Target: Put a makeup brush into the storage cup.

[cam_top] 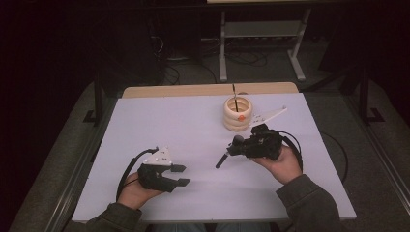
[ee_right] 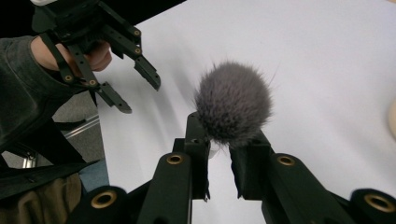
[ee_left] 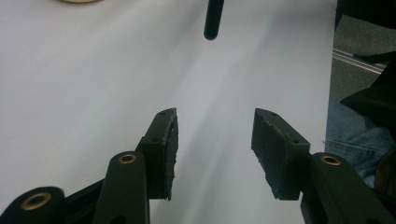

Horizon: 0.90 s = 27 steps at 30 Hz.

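A brush with a fluffy grey head (ee_right: 233, 102) and a black handle (cam_top: 222, 159) is in my right gripper (ee_right: 219, 135), which is shut on it just below the head. From above, that gripper (cam_top: 236, 147) is right of centre, with the handle slanting down and left. The handle's tip (ee_left: 212, 18) hangs over the table ahead of my left gripper (ee_left: 215, 121), which stands open with nothing between its pads. The left gripper (cam_top: 180, 175) hovers near the front left of the table and also shows from the other side (ee_right: 126, 79).
A cream holder of stacked rings (cam_top: 237, 113) stands at the back of the white table (cam_top: 183, 125), a thin dark stick upright in it. A metal frame (cam_top: 261, 43) and cables lie on the floor beyond. The table's right edge (ee_left: 332, 93) is near the left gripper.
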### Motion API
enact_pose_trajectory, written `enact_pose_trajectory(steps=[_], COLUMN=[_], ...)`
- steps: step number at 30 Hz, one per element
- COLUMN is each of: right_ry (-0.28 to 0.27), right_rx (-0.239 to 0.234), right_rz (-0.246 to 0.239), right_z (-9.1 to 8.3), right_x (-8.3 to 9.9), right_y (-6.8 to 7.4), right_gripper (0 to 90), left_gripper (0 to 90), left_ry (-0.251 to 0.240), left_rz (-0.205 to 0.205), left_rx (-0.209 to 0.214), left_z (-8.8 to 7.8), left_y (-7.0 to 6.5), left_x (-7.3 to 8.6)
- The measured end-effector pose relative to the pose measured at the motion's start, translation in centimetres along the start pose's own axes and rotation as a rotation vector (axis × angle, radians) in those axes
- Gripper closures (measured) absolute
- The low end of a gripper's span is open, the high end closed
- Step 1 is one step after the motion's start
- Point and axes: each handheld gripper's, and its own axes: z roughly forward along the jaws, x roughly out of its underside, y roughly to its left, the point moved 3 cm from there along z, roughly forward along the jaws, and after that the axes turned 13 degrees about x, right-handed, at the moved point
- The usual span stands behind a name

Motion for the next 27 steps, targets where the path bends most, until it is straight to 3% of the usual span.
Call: enact_pose_trajectory(steps=[9,21,27], right_ry=[0.019,0.031,0.032], right_rx=[0.034,0.08,0.099], right_rz=[0.002,0.019,0.019], right_z=[-0.6,-1.4,-1.8], right_x=[-0.8,-2.6,-4.0], right_y=[-1.3,-3.0,-3.5], right_gripper=[76.6,76.6,76.6], left_gripper=[45.0,39.5,38.8], left_ry=[0.002,-0.037,-0.037], left_rz=[-0.011,-0.046,-0.035], left_rx=[-0.035,-0.065,-0.073], left_z=[-0.8,-1.4,-1.6], left_y=[0.1,0.3,0.5], left_x=[0.9,1.4,1.5])
